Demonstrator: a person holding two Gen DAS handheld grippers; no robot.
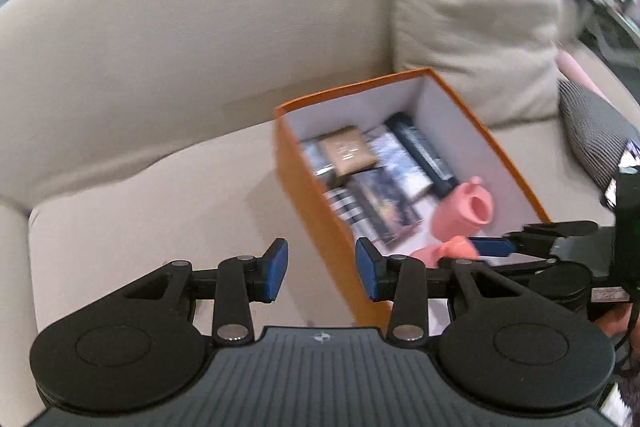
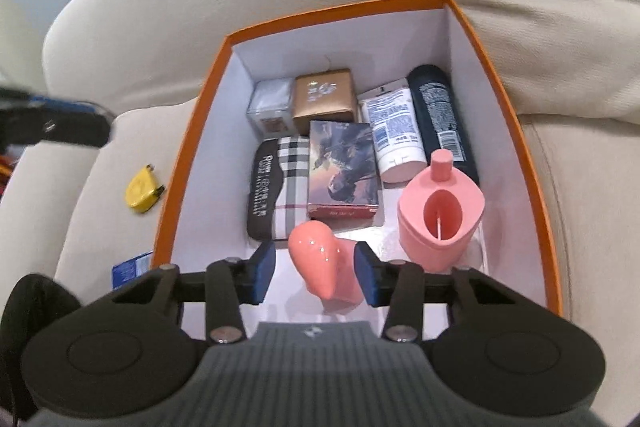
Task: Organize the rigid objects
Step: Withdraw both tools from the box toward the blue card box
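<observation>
- An orange box (image 2: 188, 131) sits on the beige sofa (image 2: 160, 11), against a cushion (image 1: 472, 7).
- Inside lie a gold box (image 2: 325, 101), a checked case (image 2: 280, 183), a picture-printed box (image 2: 344, 171), a white tube (image 2: 394, 129) and a dark bottle (image 2: 442, 115); a pink holder (image 2: 440, 215) stands near the box's right wall.
- A yellow object (image 2: 142, 189) lies on the seat, left of the box.
- Your right gripper (image 2: 314, 273) is over the box's near end, its tongs parted with a glossy pink piece (image 2: 320, 263) between them; you cannot tell whether they touch it.
- Your left gripper (image 1: 322, 273) hovers by the box's near corner, tongs wide, gripping nothing.
</observation>
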